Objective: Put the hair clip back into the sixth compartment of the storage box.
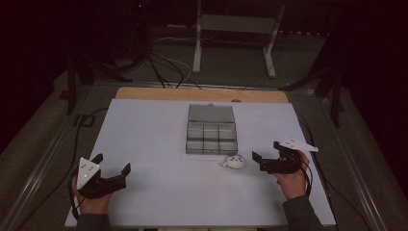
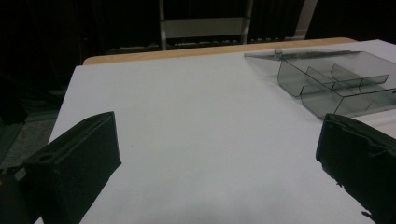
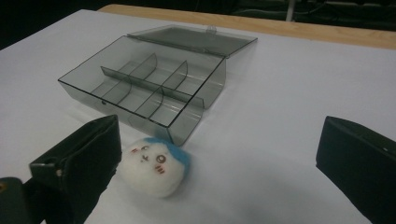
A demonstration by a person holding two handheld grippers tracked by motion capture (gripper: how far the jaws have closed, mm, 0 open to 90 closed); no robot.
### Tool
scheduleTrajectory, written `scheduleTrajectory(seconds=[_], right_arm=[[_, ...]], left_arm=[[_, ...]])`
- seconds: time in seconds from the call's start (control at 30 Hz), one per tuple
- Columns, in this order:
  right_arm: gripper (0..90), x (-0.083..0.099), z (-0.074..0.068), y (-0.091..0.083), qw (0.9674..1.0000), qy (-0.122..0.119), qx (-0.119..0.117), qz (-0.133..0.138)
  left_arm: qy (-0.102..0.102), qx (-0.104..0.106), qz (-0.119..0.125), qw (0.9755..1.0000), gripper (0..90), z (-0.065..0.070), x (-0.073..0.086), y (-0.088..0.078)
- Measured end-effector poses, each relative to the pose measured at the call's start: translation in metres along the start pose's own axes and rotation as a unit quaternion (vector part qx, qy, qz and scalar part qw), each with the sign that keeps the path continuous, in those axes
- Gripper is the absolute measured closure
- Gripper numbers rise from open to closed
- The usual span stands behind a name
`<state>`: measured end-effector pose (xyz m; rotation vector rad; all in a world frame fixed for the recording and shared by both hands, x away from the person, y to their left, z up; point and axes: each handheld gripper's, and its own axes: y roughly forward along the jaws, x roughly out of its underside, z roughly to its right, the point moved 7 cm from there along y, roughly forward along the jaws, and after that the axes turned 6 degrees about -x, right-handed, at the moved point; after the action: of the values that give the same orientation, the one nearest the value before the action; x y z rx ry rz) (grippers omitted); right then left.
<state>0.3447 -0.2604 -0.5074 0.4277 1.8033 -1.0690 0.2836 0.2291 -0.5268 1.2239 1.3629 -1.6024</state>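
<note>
Where the right gripper [image 1: 266, 155] rests near the table's right edge, we note its jaws spread wide with nothing between them. The plush toy [image 1: 235, 162], a small white ball with a blue top and a drawn face, lies just left of that gripper, apart from the jaws; in the right gripper view the plush toy [image 3: 155, 165] sits beside one jaw, just in front of the near corner of the clear compartment box [image 3: 149, 84]. That box [image 1: 211, 131] stands at mid-table, lid laid open on the far side, six cells bare. The left gripper [image 1: 113, 166] sits at the near left corner, jaws also spread and holding nothing. Between it and the box we see bare white table [image 1: 149, 139].
</note>
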Motion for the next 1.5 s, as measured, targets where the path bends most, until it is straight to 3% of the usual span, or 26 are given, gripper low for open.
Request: scheduleTrajectory(seconds=[0.27,0.93,1.13,1.5], right_arm=[[0.4,0.002,0.000,0.011,0.9998,0.013,-0.005,-0.015],[0.4,0.010,-0.014,0.043,0.9985,0.017,-0.028,-0.044],[0.4,0.011,-0.019,0.052,0.9981,0.017,-0.035,-0.048],[2.7,0.019,-0.025,0.066,0.9960,0.022,-0.046,-0.074]], left_arm=[[-0.001,0.001,0.001,1.0000,0.7,0.001,0.000,0.002],[-0.006,-0.004,-0.001,1.0000,0.7,-0.001,0.002,0.005],[-0.009,-0.018,0.009,0.9998,0.7,-0.004,0.000,0.003],[-0.010,-0.020,0.011,0.9997,0.7,-0.004,0.001,0.003]])
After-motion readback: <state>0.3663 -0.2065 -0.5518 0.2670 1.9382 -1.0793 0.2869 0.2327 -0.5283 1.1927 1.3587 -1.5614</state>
